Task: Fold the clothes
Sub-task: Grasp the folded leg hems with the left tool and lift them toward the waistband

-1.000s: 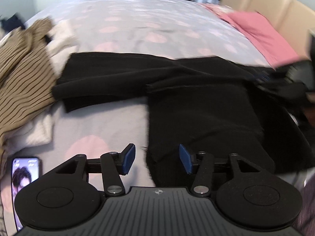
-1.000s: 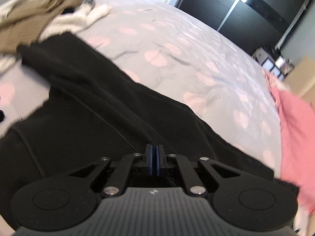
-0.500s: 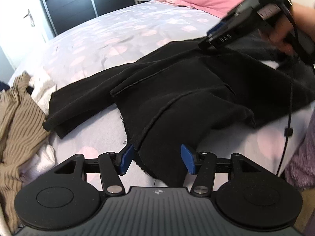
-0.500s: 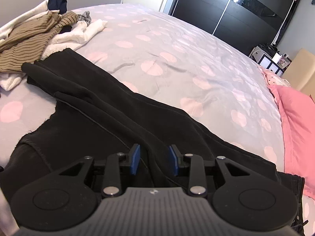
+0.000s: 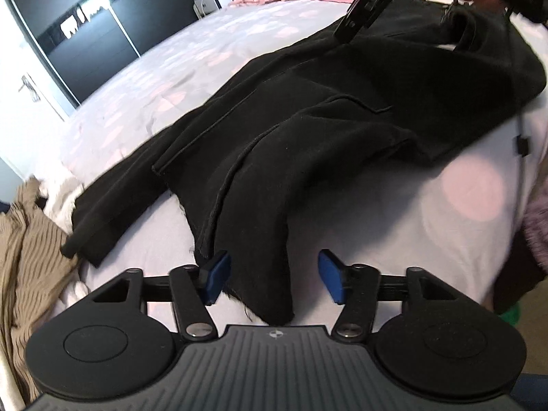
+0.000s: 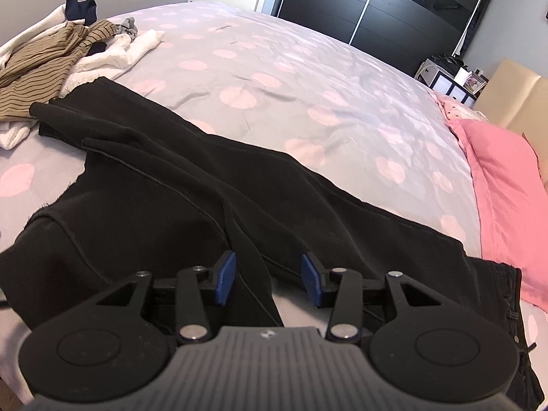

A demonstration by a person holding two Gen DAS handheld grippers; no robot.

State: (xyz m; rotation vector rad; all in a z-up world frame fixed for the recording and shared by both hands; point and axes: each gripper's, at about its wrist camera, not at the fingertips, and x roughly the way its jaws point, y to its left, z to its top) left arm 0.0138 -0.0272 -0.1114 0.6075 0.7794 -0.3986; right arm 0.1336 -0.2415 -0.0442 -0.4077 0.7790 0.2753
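Observation:
A black garment point(image 5: 342, 130) lies spread across the dotted bed cover point(image 5: 212, 44). My left gripper point(image 5: 274, 279) hovers at its frayed lower hem. The jaws are closing with the hem between them, and the right pad is still clear of the cloth. My right gripper point(image 6: 268, 283) is at the garment's point(image 6: 171, 205) other end. Its jaws are opening, and a loose fold of black cloth runs between the blue pads. In the left wrist view the right gripper point(image 5: 370, 0) shows at the top right, held by a hand.
A heap of tan striped and white clothes point(image 6: 41, 58) lies at the bed's far left corner. A pink pillow point(image 6: 503, 185) sits at the right, with a dark stitched garment point(image 6: 503, 291) below it. A black wardrobe point(image 6: 376, 0) stands behind. A thin cable point(image 5: 520, 144) hangs near the bed's edge.
The right gripper went from shut to open over the black cloth. The left gripper rolled and swung along the bed to the hem, and its jaws have narrowed a little.

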